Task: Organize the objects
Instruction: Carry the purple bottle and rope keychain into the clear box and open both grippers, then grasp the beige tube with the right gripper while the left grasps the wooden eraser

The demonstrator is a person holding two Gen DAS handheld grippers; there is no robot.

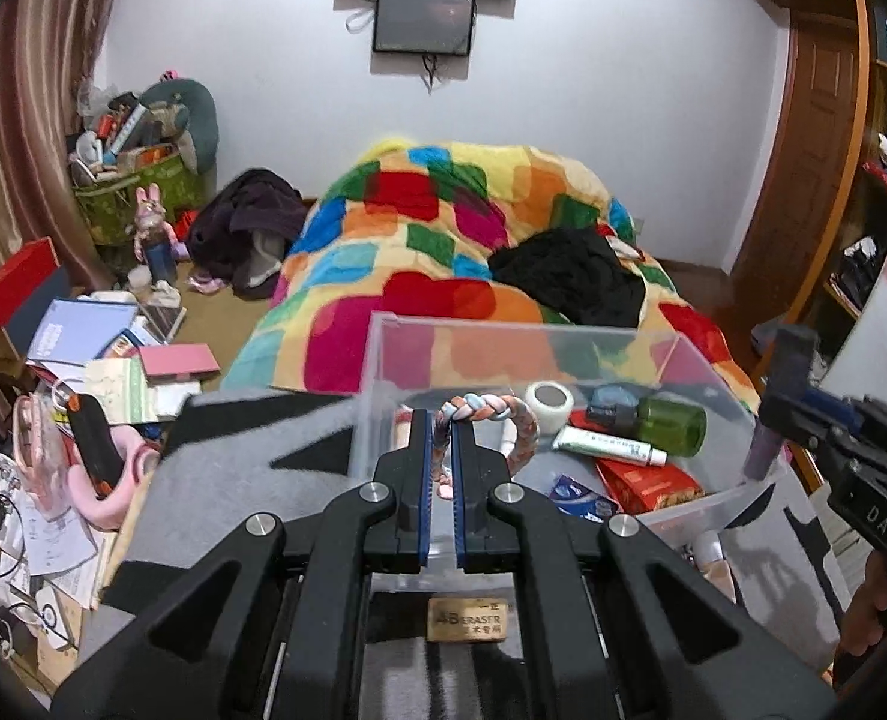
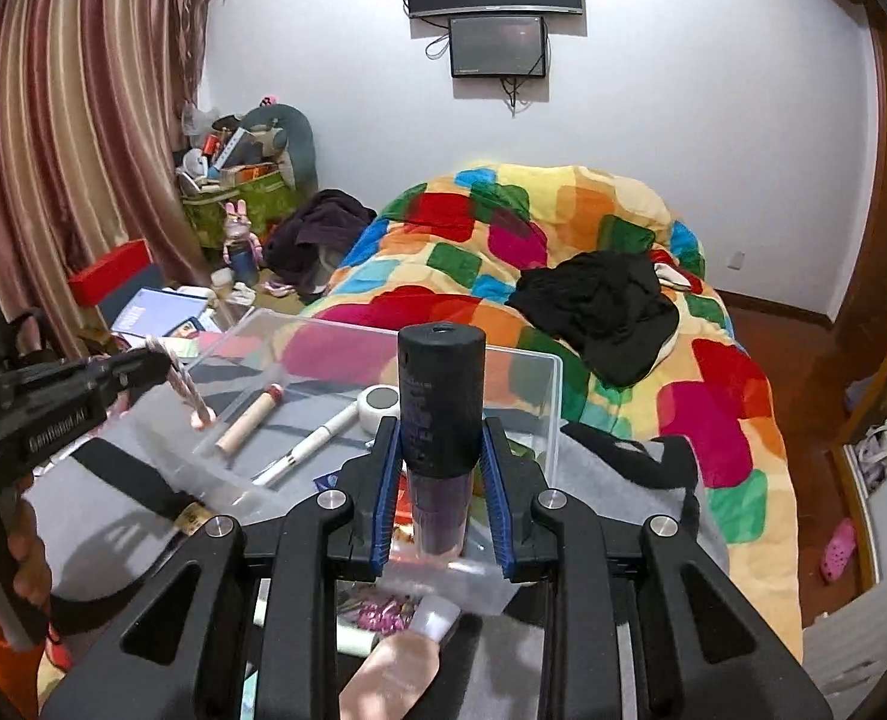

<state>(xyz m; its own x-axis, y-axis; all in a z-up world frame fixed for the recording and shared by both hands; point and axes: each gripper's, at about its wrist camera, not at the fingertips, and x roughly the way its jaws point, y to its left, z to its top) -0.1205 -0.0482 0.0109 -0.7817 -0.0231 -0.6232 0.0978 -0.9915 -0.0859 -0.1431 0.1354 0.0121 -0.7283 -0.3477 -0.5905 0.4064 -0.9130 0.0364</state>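
A clear plastic bin (image 1: 383, 372) stands on a grey and black mat on the bed. My left gripper (image 1: 440, 420) is shut on a braided pastel rope ring (image 1: 503, 405), held over the bin's near wall. Inside lie a white tape roll (image 1: 548, 399), a green bottle (image 1: 671, 423), a white tube (image 1: 608, 447) and a red packet (image 1: 647, 480). My right gripper (image 2: 440, 438) is shut on a dark purple bottle with a black cap (image 2: 440, 396), held upright above the bin's near right edge (image 2: 554, 420). The right gripper also shows in the left wrist view (image 1: 797, 402).
A patchwork blanket (image 1: 443, 228) with black clothing (image 1: 569, 276) covers the bed beyond the bin. Books, papers and a pink item (image 1: 113, 360) clutter the floor at left. A pink tube (image 2: 395, 660) lies under the right gripper. A wardrobe (image 1: 815, 180) stands at right.
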